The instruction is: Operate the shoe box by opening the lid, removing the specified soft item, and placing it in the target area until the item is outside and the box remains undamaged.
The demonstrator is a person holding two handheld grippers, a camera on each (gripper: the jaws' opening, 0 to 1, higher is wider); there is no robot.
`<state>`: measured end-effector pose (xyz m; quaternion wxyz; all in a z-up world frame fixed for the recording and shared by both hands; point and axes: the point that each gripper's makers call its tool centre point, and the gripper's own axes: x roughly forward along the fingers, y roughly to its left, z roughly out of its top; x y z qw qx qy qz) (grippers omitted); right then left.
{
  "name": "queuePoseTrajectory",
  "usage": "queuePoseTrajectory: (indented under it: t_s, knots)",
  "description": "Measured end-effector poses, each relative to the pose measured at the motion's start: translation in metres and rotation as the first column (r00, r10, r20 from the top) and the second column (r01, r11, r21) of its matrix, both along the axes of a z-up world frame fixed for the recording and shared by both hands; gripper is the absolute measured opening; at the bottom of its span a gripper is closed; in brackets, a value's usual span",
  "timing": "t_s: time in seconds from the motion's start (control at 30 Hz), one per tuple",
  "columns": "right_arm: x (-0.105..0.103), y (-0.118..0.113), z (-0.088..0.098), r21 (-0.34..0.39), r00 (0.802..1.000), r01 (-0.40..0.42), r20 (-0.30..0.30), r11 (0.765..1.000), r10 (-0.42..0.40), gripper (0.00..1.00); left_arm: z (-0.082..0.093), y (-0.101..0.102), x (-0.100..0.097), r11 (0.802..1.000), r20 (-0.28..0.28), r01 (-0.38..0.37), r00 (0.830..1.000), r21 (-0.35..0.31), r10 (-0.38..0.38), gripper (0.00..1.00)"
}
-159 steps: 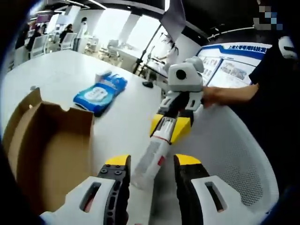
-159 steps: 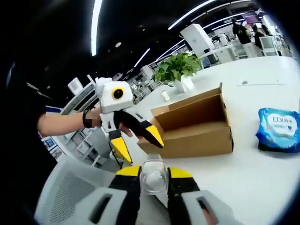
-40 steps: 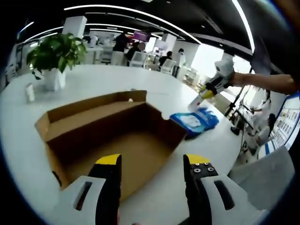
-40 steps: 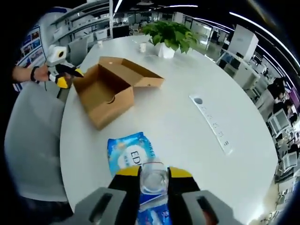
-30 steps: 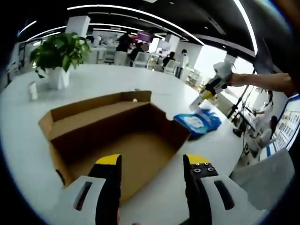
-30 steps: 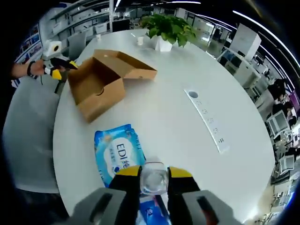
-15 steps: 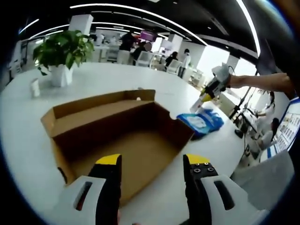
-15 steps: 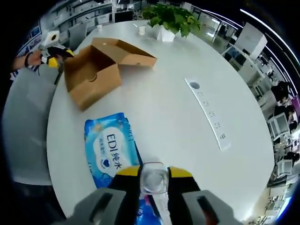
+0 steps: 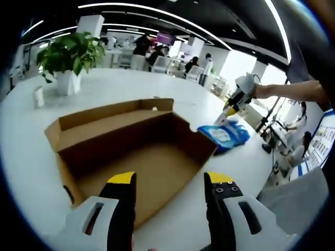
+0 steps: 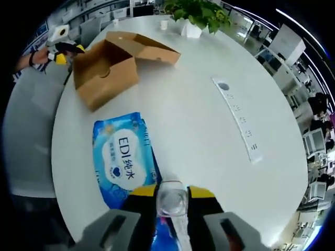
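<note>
The open brown shoe box lies just ahead of my left gripper, whose jaws stand open and empty at the box's near edge. What shows of the box's inside looks bare. A blue soft pack of wet wipes lies flat on the white table to the right of the box. My right gripper hangs over that pack, held by a hand. In the right gripper view the right gripper is shut on a white tube directly above the wipes pack. The box and the left gripper are far off.
A potted plant and a small cup stand at the table's far side. A long socket strip is set into the round white table. A grey mesh chair stands at the table's edge. People sit in the background.
The right gripper has dropped closer to the wipes pack with the tube still in it; the pack now looms larger. The left gripper has hardly moved and stays open.
</note>
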<state>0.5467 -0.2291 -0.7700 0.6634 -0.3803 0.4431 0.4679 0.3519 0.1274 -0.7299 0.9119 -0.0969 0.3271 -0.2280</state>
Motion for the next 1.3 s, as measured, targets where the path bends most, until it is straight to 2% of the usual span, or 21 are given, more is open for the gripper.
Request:
queuePoseTrajectory:
  t_s: [0.33, 0.8, 1.3]
  knots:
    - [0.0018, 0.0004, -0.0061, -0.009, 1.0, -0.013, -0.011, 1.0, 0.013, 0.18, -0.0019, 0.0006, -0.0005, 1.0, -0.005, -0.001, 1.0, -0.003, 0.001, 0.53]
    - [0.0046, 0.0075, -0.0054, -0.018, 0.999, -0.048, -0.017, 0.999, 0.048, 0.18, -0.0026, 0.0013, -0.0012, 1.0, -0.007, 0.0, 1.0, -0.006, 0.0, 0.53]
    - [0.0067, 0.0063, -0.005, -0.034, 0.999, -0.05, -0.018, 0.998, 0.049, 0.19, -0.0034, 0.002, -0.0013, 1.0, -0.009, -0.004, 1.0, -0.009, 0.004, 0.53]
